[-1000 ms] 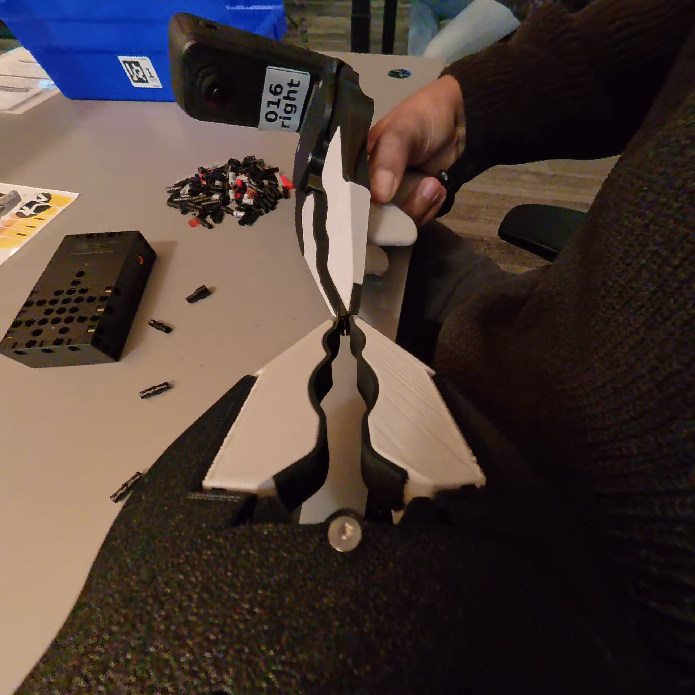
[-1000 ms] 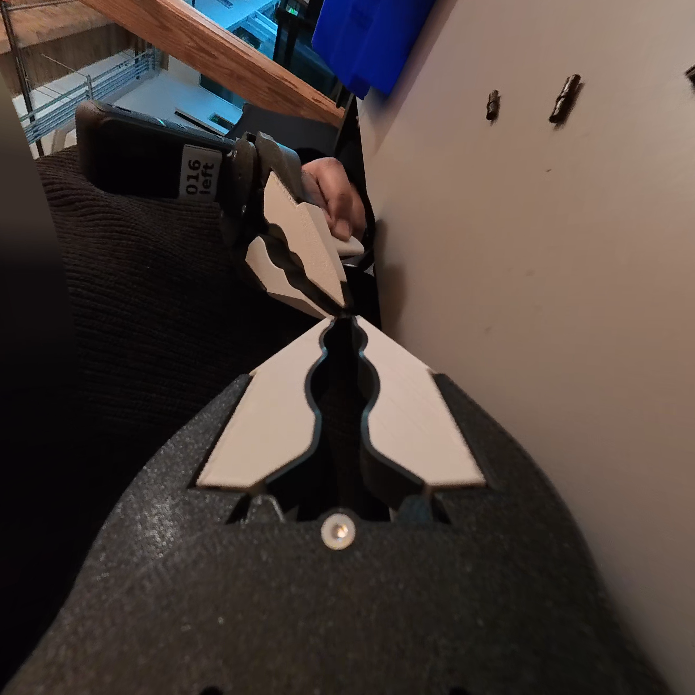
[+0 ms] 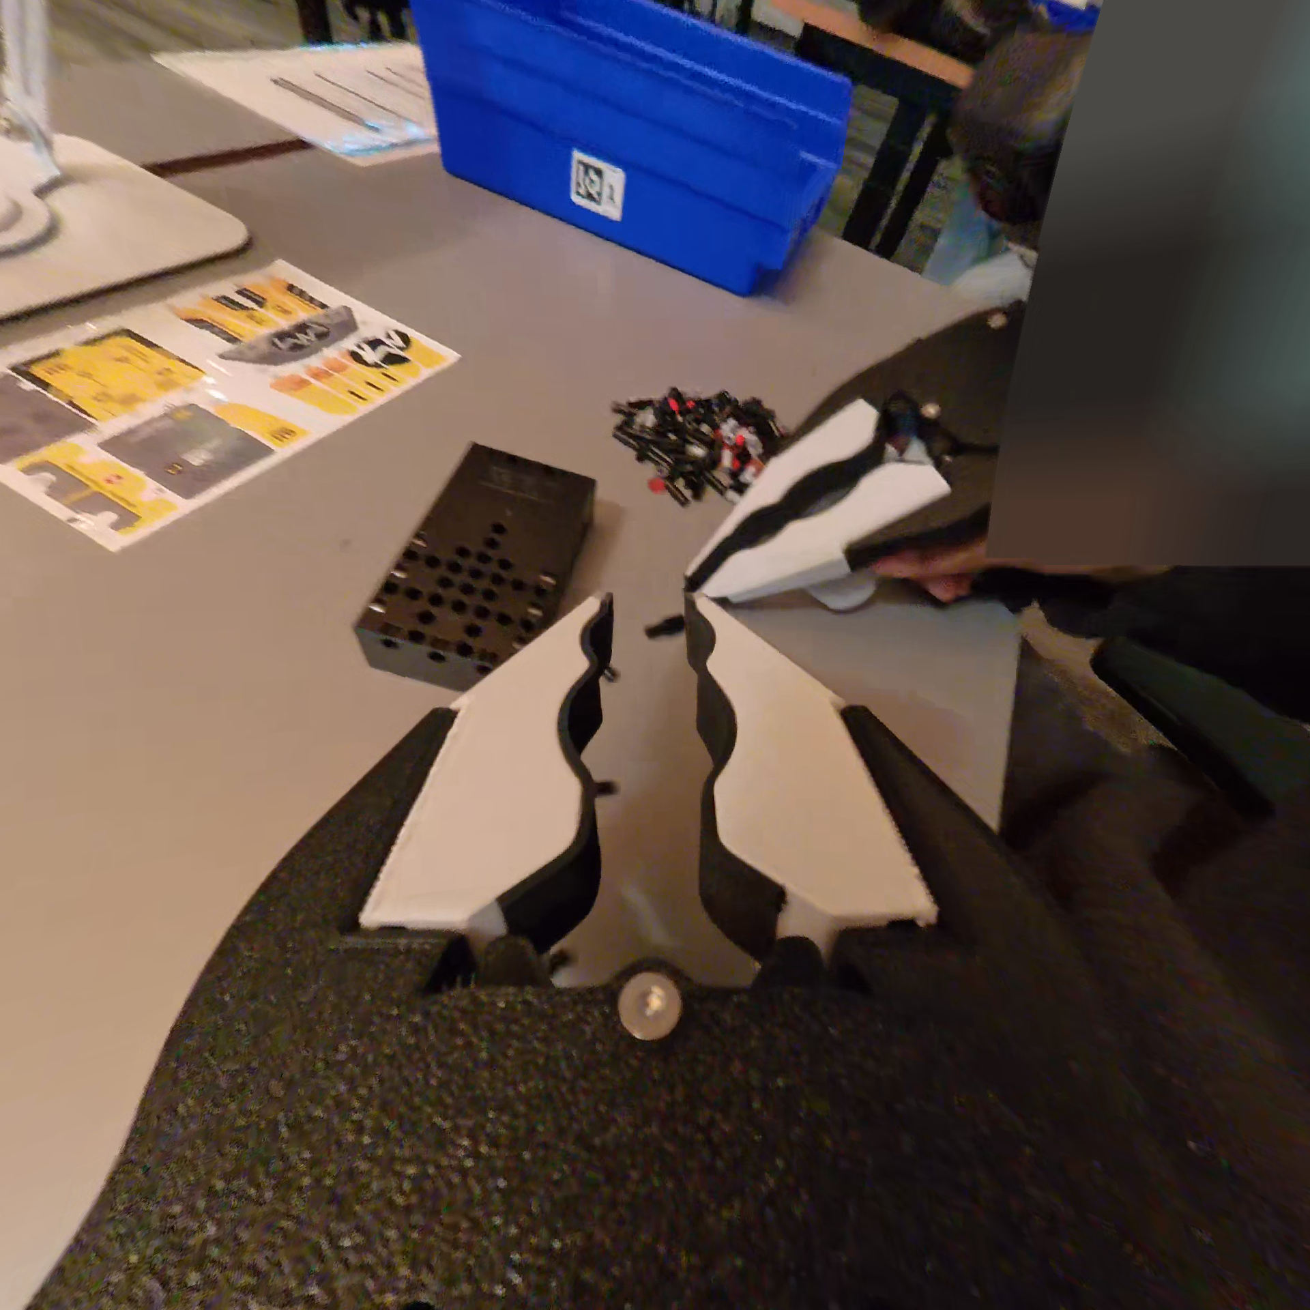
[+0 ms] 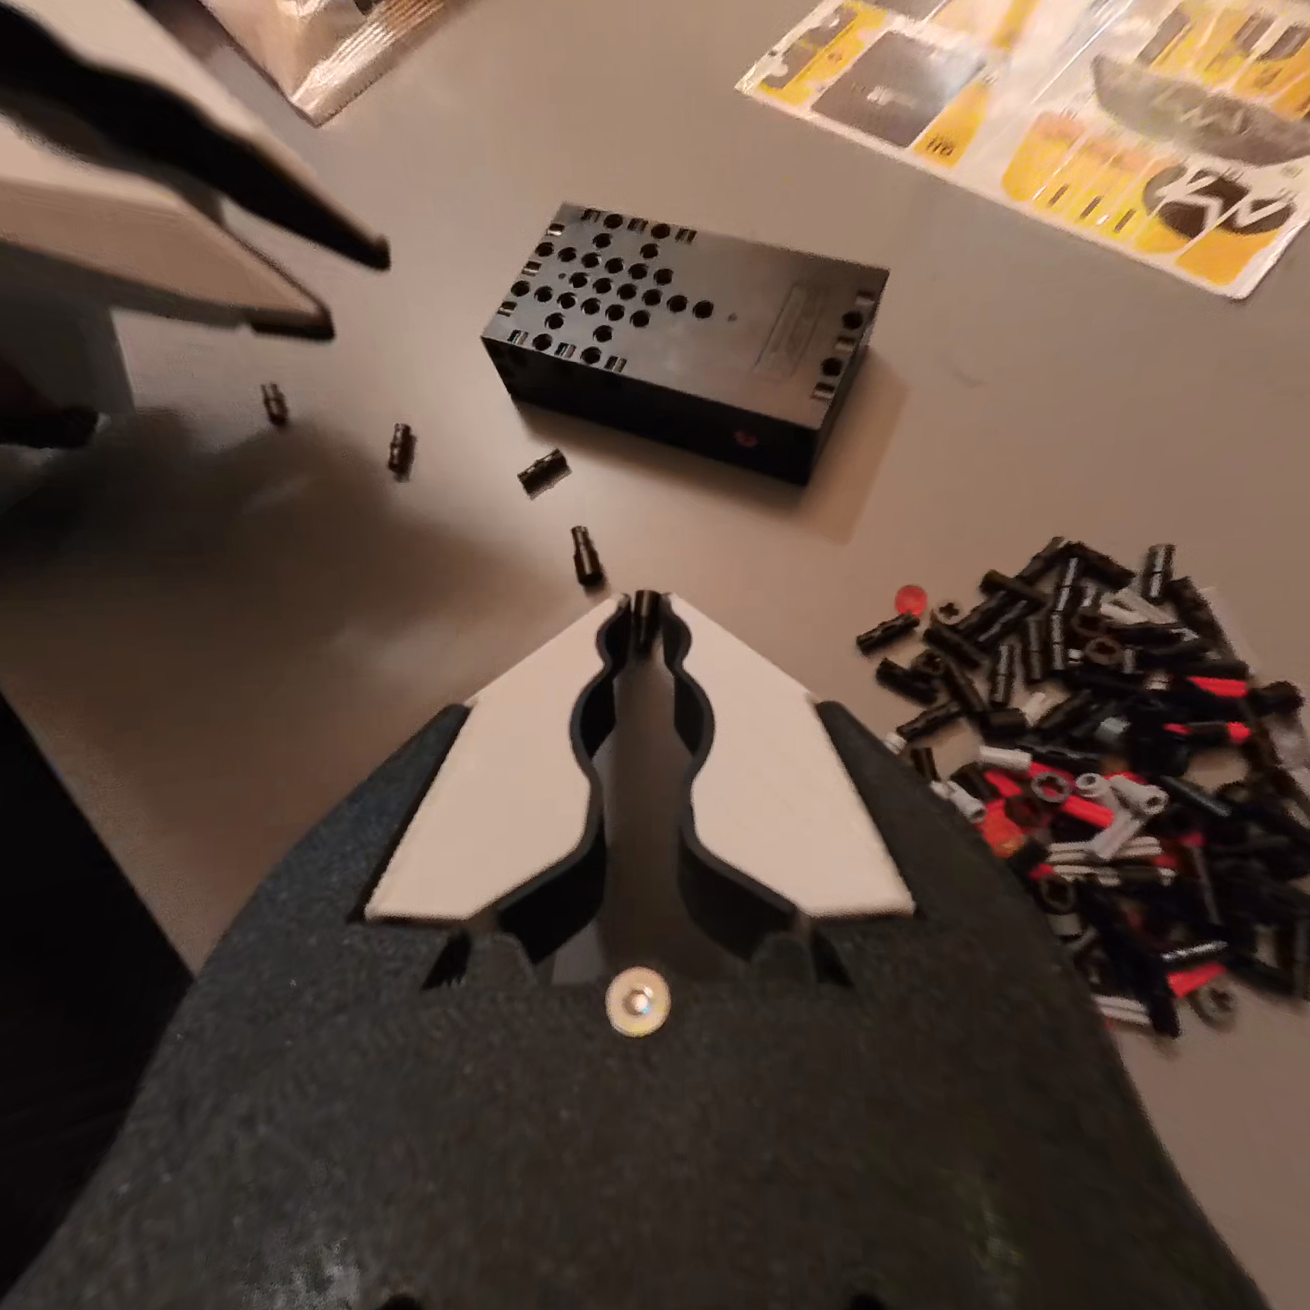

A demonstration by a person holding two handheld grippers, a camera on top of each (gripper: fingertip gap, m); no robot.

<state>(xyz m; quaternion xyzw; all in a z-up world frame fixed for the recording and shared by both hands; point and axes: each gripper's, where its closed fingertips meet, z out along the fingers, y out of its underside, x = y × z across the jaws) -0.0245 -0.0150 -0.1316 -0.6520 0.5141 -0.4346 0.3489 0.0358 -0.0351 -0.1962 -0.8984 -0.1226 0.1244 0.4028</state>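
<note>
My right tongs (image 4: 644, 608) pinch one small black peg (image 4: 644, 618) at their tips just above the grey surface (image 4: 709, 113), near the black block with holes (image 4: 680, 354), while my left tongs (image 3: 646, 609) hang open with nothing in them.

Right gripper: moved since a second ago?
Yes. The right gripper has come down from the table edge over the grey table, now shut on a black pin between the black block and the pin pile.
</note>
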